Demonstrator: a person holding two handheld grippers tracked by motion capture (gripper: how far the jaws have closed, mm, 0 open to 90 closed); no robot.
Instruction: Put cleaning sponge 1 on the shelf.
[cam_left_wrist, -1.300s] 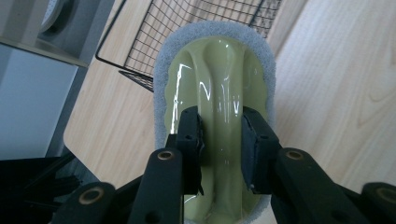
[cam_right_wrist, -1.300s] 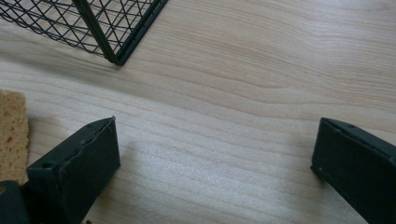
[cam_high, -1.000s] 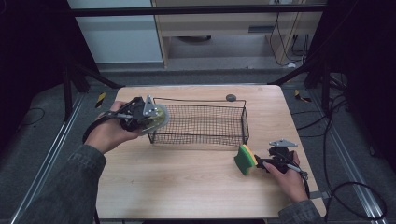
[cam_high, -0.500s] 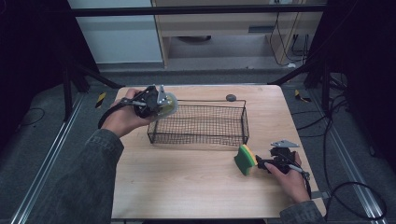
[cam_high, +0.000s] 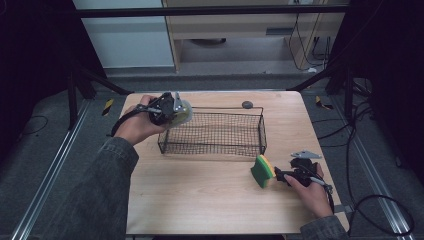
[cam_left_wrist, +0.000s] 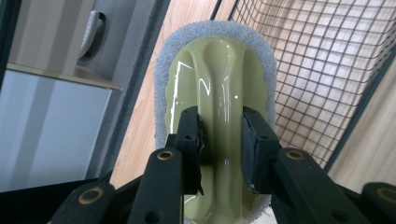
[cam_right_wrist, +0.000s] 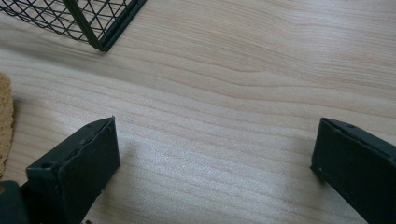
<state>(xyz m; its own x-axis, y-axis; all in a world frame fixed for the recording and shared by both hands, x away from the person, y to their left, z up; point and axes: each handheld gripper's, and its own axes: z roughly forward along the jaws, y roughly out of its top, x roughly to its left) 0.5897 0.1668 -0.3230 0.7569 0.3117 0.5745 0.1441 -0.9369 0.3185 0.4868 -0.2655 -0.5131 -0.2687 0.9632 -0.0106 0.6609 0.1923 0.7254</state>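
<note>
My left hand-held gripper pinches the scrubber by its raised centre ridge, held above the wire basket's left end, over the worktop. Scrubber: glossy pale-green plastic back, oval, rimmed with grey-white foam. My right hand-held gripper rests low on the worktop, jaws spread and holding nothing, green-and-yellow sponge just beside it.

My left gripper pinches a glossy green plastic scrubber edged in rough grey pad. The basket is black wire mesh; the table is matt pale wood.
</note>
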